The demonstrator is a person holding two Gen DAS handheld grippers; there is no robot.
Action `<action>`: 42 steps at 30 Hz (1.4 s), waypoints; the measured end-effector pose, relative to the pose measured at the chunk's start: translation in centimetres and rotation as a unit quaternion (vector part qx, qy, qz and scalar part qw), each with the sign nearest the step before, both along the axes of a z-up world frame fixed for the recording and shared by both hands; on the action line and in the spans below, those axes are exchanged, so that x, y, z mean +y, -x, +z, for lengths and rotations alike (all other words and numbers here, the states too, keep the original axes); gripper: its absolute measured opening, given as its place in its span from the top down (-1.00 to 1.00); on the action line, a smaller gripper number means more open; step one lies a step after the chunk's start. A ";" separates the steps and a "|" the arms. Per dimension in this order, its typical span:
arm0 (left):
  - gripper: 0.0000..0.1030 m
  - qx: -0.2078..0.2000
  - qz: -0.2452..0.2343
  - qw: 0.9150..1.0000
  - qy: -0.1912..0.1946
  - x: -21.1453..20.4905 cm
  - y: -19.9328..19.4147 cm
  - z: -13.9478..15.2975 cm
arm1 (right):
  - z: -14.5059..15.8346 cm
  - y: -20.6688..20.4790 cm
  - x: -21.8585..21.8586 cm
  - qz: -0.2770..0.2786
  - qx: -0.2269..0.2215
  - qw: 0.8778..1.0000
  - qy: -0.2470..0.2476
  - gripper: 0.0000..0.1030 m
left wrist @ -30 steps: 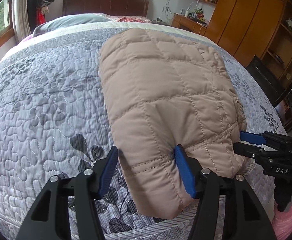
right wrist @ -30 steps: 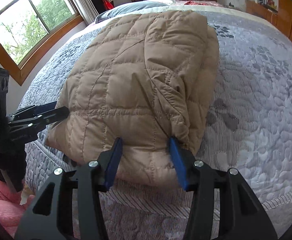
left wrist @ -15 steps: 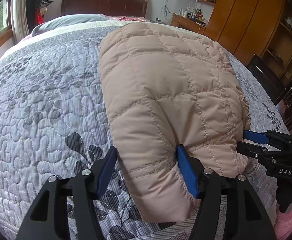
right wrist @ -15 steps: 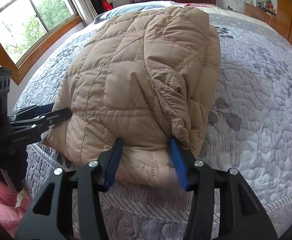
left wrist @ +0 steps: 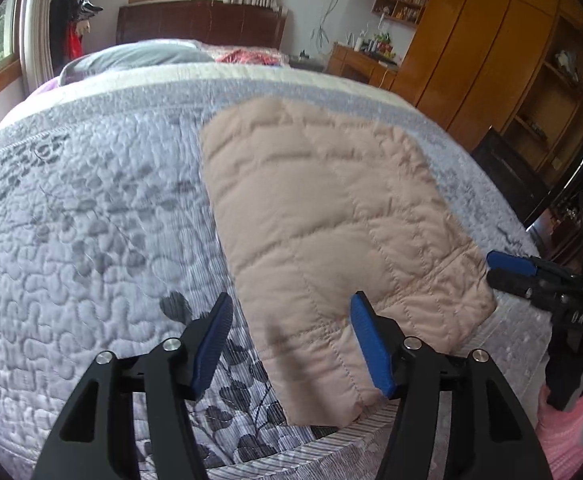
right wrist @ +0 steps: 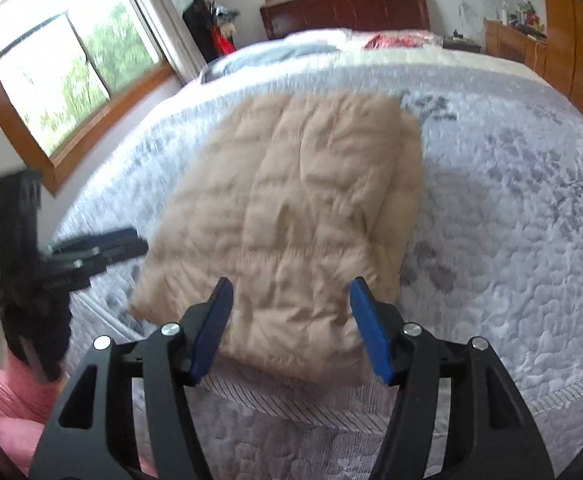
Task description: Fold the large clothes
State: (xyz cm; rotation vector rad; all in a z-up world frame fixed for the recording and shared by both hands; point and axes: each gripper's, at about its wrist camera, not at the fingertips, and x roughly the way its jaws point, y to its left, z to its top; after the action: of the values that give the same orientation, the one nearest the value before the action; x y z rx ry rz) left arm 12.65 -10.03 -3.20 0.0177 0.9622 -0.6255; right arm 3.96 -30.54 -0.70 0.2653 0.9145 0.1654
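Beige jacket point(left wrist: 331, 232) is lying folded on bed point(left wrist: 91, 208), ahead of both grippers | left gripper point(left wrist: 291, 340) is gaping, empty | right gripper point(right wrist: 291, 326) is gaping, empty | fold looking finished.

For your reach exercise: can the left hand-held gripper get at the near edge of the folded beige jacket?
Probably yes: the left hand-held gripper is open with the jacket's near edge just ahead, nothing between.

We see our left gripper point(left wrist: 291, 340) in matte black plastic, with ribbed blue pads point(left wrist: 371, 344) and silver screws. Our right gripper point(right wrist: 289, 330) matches it, white markings on its side, a pink sleeve point(right wrist: 7, 392) behind.
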 end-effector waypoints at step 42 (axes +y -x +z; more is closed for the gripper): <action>-0.26 -0.033 -0.032 0.998 -0.038 -3.1 -2.3 0.3 | -4.2 -6.2 -4.9 -0.007 0.070 0.996 -0.055 -0.75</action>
State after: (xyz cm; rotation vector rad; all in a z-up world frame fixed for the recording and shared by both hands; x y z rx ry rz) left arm 14.96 -13.13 -2.95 0.1363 0.9229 -0.6426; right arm 10.20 -35.40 -4.87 0.3888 1.0444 0.1870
